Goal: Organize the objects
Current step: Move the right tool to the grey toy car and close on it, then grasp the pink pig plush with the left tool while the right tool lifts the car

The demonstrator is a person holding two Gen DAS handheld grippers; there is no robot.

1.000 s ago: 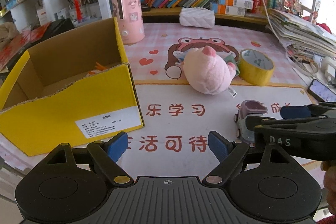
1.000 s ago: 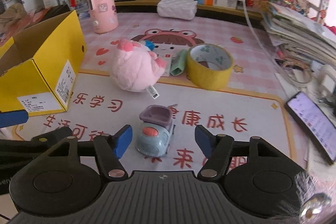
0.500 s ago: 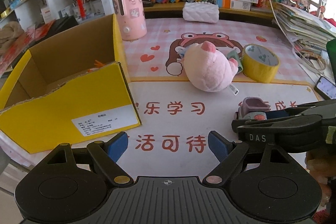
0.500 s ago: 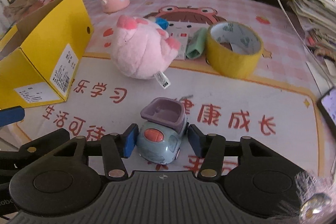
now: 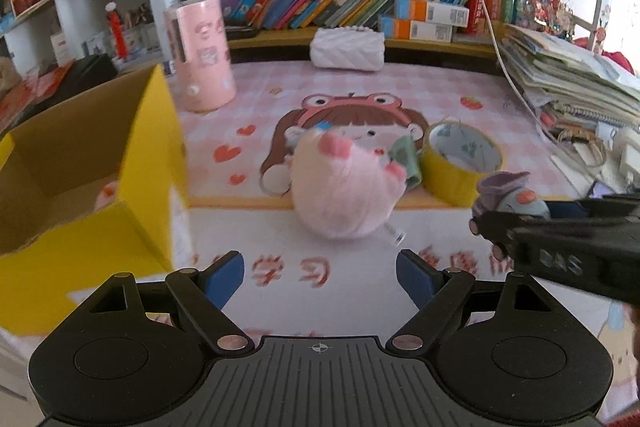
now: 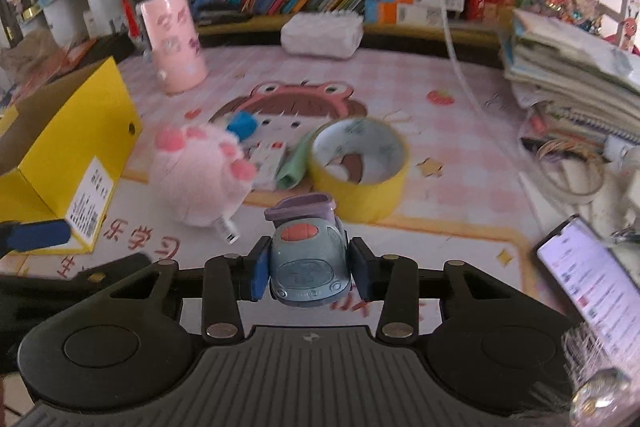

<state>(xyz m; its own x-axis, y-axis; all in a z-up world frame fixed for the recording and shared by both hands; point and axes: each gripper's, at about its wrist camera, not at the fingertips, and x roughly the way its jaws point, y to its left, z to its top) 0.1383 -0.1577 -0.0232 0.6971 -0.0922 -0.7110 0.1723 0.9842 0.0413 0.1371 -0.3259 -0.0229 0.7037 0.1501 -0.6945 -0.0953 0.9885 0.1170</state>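
A small blue toy car [image 6: 308, 259] with a purple top sits between the blue pads of my right gripper [image 6: 309, 267]. Its jaws are closing, the pads press on the car's sides, and the car hangs just above the mat. In the left wrist view the same car [image 5: 510, 193] shows at the right, held by the black gripper. My left gripper [image 5: 320, 271] is open and holds nothing, just short of the pink plush pig [image 5: 340, 191]. An open yellow cardboard box [image 5: 160, 131] stands at the left.
A yellow tape roll [image 6: 360, 179] and a green cloth [image 6: 294, 163] lie behind the car. A pink cylinder [image 5: 202, 55] and a white pouch [image 5: 348, 47] stand at the back. A stack of books [image 5: 568, 75] and a lit phone [image 6: 592, 279] are at the right.
The right jaws have closed from wide onto the toy car and lifted it off the mat. The left gripper has moved forward and right towards the plush pig, still open.
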